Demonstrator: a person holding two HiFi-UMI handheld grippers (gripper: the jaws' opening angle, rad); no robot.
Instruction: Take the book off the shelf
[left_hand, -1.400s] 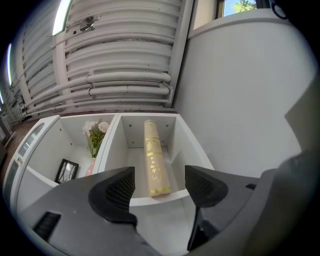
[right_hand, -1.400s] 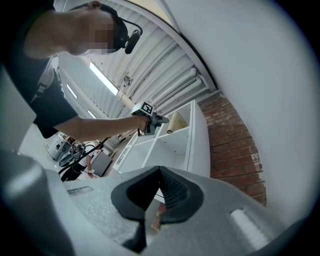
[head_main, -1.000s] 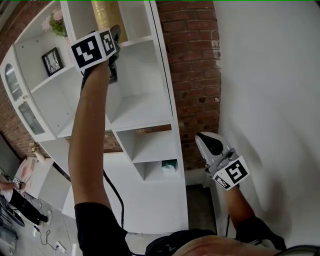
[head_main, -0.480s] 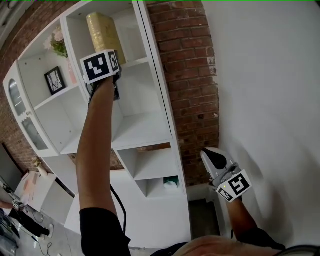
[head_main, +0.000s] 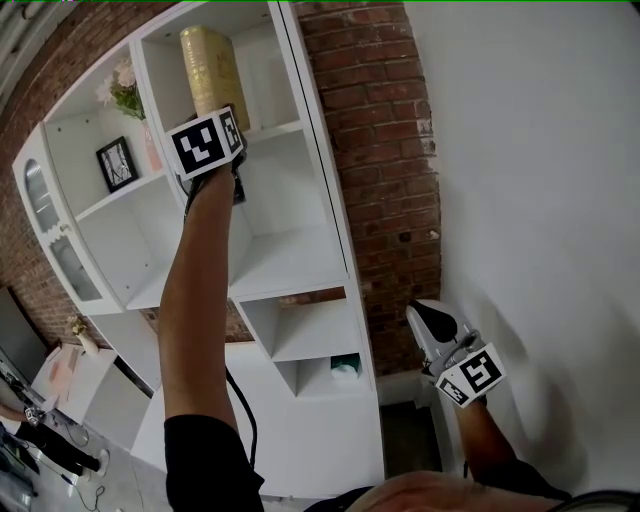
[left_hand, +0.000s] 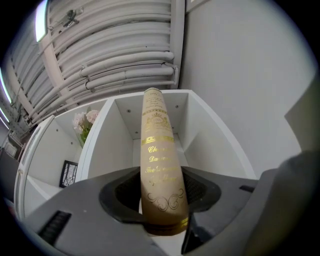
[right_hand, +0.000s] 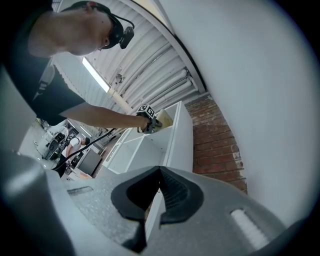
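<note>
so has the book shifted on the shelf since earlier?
No. The book still stands in the same top compartment of the shelf; left claw closing around its spine.

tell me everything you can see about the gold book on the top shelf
The book is a thick tan-gold volume. Its rounded spine faces out and is stamped with shiny gold script, bands and a scroll ornament. The cover looks like cloth or leather. It stands upright and alone in a top compartment of the white shelf, its foot on the board. The left hand-held gripper is closing its jaws on either side of the lower spine; firm contact is not clear.
</note>
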